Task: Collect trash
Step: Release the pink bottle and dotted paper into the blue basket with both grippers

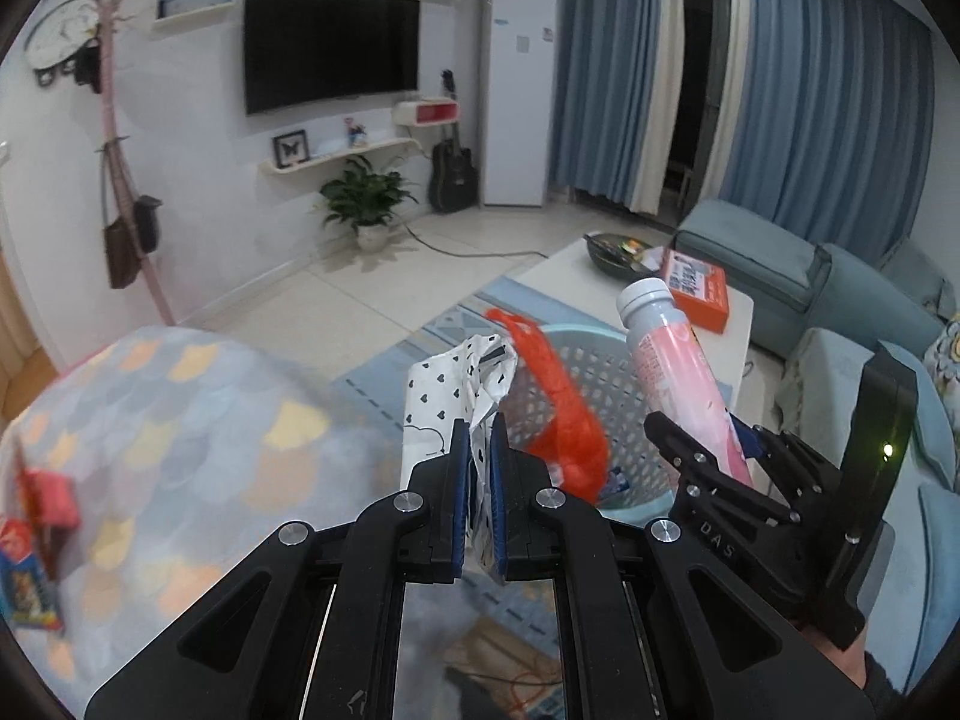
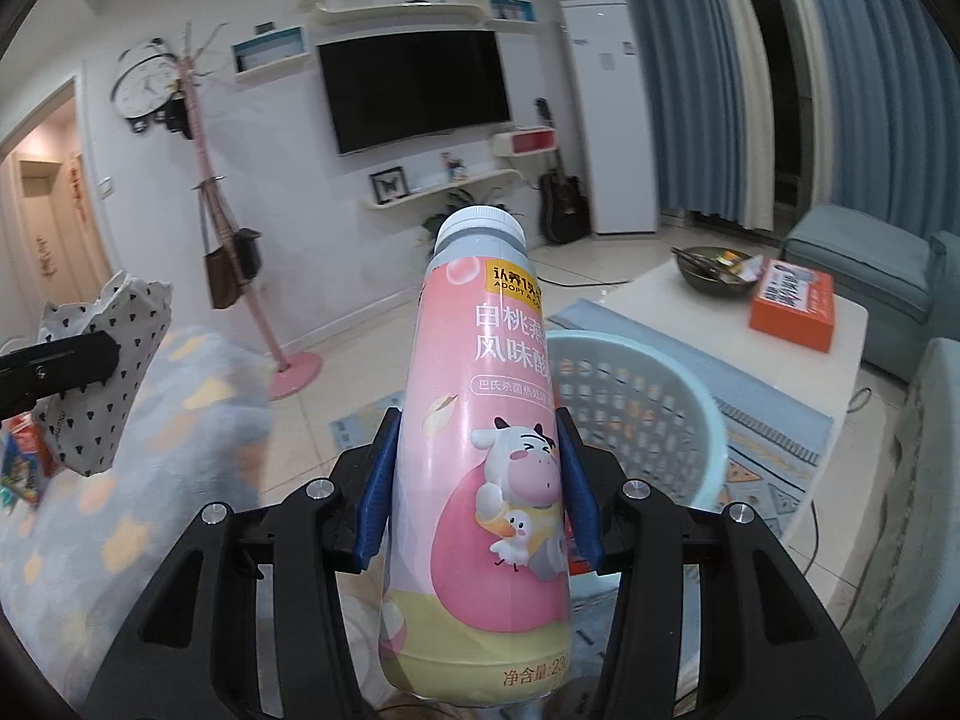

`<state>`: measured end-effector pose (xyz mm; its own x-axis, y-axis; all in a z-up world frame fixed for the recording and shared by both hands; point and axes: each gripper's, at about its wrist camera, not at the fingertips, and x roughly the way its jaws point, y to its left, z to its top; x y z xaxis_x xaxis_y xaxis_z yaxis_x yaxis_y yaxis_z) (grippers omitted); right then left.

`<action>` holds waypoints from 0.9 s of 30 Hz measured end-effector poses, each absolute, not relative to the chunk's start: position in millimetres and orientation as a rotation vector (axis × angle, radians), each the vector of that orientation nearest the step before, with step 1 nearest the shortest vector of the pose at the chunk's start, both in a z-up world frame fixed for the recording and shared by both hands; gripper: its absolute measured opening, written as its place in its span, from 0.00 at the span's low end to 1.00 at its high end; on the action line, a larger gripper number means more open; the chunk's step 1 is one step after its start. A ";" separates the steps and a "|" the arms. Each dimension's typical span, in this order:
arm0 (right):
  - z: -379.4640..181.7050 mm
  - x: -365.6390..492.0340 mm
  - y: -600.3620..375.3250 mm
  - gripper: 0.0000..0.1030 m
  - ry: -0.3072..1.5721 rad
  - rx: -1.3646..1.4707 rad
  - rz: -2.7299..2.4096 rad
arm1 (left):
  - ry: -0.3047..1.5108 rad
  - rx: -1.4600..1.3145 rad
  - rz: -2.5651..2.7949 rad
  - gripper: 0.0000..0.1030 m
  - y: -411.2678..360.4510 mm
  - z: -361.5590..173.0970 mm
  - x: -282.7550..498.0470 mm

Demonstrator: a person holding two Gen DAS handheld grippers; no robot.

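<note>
Trash in both grips: the left gripper [image 1: 480, 420] is pinched tight on a crumpled paper bag [image 1: 447, 390] with black hearts, and the right gripper [image 2: 477, 450] is clamped around a pink bottle [image 2: 480, 420], cap pointing to twelve o'clock. Just beyond both sits the pale blue basket [image 2: 690, 414], at two o'clock from the bottle. Something orange [image 1: 558, 402] hangs at the basket's near rim, maybe a net bag; it's blurred. At three o'clock of the basket, the white table [image 2: 840, 360] carries an orange box [image 2: 792, 306].
</note>
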<state>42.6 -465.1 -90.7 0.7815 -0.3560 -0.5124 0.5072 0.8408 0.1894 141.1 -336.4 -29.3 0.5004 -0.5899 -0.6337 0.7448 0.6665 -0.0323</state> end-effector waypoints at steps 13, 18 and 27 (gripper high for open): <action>-126.3 68.7 -524.0 0.45 0.579 0.340 -0.542 | 0.758 0.249 -0.911 0.11 -411.0 -68.8 173.9; -131.2 73.6 -524.6 0.61 0.596 0.331 -0.548 | 0.852 0.153 -0.962 0.55 -418.3 -79.5 196.1; -117.9 48.4 -521.4 0.64 0.536 0.414 -0.557 | 0.802 0.118 -0.873 0.61 -373.7 -47.4 192.4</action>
